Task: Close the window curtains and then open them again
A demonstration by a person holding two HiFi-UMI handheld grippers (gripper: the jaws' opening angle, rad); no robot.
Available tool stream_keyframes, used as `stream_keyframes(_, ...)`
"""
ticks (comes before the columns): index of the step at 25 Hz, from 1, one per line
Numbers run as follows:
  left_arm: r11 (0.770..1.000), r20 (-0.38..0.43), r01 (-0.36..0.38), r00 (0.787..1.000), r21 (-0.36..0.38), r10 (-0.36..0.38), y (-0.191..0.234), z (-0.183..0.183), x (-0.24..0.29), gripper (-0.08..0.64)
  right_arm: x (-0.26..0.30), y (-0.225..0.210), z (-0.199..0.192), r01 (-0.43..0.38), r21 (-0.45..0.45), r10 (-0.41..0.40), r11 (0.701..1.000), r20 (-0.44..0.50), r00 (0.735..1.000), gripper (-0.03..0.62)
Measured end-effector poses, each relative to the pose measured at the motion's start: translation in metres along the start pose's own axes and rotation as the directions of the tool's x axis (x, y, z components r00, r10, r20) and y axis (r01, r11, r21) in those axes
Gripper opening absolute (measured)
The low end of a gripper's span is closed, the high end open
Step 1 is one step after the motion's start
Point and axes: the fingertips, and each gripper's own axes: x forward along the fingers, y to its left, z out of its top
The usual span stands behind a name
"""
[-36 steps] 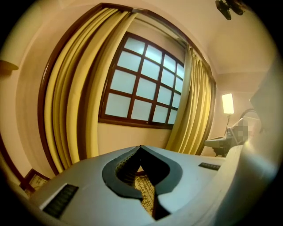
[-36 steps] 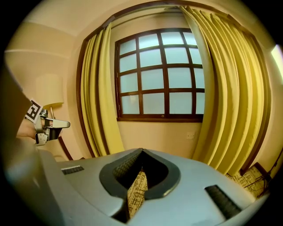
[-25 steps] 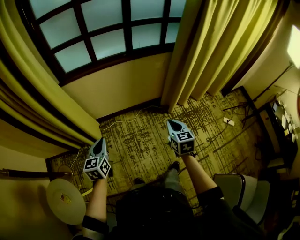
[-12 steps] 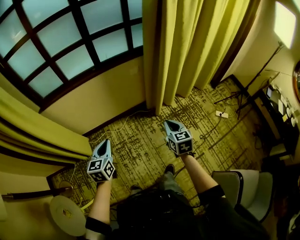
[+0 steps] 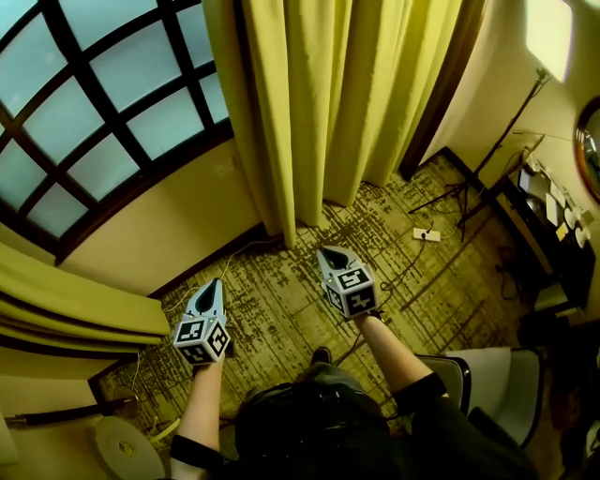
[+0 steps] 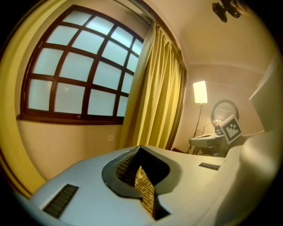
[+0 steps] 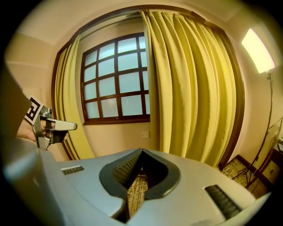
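Note:
A dark-framed window has a yellow curtain on each side. The right curtain hangs in folds to the patterned carpet, just ahead of me. The left curtain is bunched at the left edge. My left gripper is shut and empty, over the carpet below the sill. My right gripper is also shut and empty, a short way from the right curtain's hem and apart from it. In the right gripper view the right curtain fills the area beyond the shut jaws. The left gripper view shows the window and the same curtain.
A thin cable and a white power strip lie on the carpet. A stand's legs and a dark desk are at the right, a chair at lower right. A lit floor lamp stands in the corner.
I have moved to the right along the window: the right curtain has come from the upper right to straight ahead, and the left curtain has slid away. Both grippers stayed shut and empty.

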Motion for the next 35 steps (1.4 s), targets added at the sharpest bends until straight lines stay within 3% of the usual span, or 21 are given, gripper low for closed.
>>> stream_keyframes(11, 0.994, 0.021, 0.098, 0.995, 0.055, -0.1, -0.075, 0.055, 0.093, 0.003, 0.01, -0.068, 0.015, -0.024, 0.013, 0.024, 1.0, 0.022, 0.999, 0.003)
stream_keyframes(19, 0.985, 0.062, 0.157, 0.985, 0.065, -0.161, -0.079, 0.1, 0.167, 0.003, 0.046, -0.104, 0.037, 0.008, 0.011, -0.008, 1.0, -0.005, 1.0, 0.003)
stream_keyframes(23, 0.982, 0.089, 0.174, 0.98, 0.07, -0.18, -0.076, 0.148, 0.211, 0.003, 0.086, -0.117, 0.07, -0.002, -0.001, 0.002, 1.0, 0.021, 1.0, 0.003)
stream_keyframes(27, 0.976, 0.141, 0.173, 0.971, 0.131, -0.191, -0.061, 0.203, 0.253, 0.003, 0.129, -0.123, 0.111, 0.009, -0.021, -0.008, 1.0, 0.059, 0.998, 0.032)
stream_keyframes(28, 0.975, 0.156, 0.172, 0.968, 0.143, -0.194, -0.056, 0.22, 0.263, 0.019, 0.139, -0.123, 0.124, 0.012, -0.029, -0.01, 1.0, 0.073, 0.997, 0.037)
stream_keyframes(35, 0.966, 0.274, 0.143, 0.94, 0.217, -0.201, -0.035, 0.361, 0.304, 0.355, 0.206, -0.121, 0.237, 0.028, -0.102, -0.009, 0.994, 0.181, 0.983, 0.296)
